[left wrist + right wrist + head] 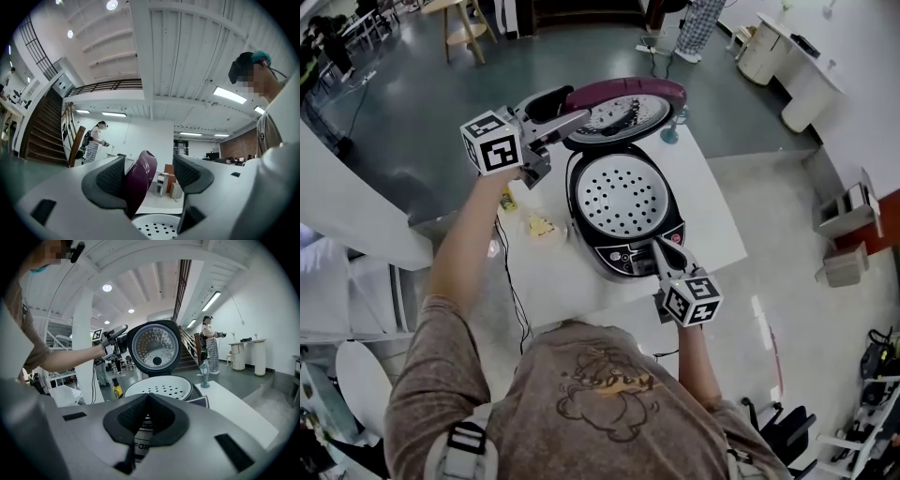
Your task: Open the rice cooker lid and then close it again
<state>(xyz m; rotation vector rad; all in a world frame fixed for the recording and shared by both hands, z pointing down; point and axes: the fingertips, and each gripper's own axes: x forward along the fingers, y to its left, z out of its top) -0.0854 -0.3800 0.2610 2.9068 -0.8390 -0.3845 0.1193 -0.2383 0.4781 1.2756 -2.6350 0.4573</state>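
Observation:
The rice cooker (623, 202) stands on the white table (717, 220) with its purple lid (623, 105) raised upright. A white perforated tray (619, 195) fills the pot. My left gripper (570, 120) is open at the lid's left edge. In the left gripper view the lid's rim (140, 180) stands between the jaws against the left pad, with a gap to the right pad (190, 173). My right gripper (662, 251) is shut and empty, tips over the front control panel (628, 255). The right gripper view shows the lid's shiny inside (154, 347) beyond my shut right gripper (146, 400).
A small yellow bottle (508, 199) and a yellow item (542, 226) lie left of the cooker, with a black cable (511, 281) over the table edge. A small glass lantern (670, 131) stands behind the cooker. A person (210, 344) stands far off.

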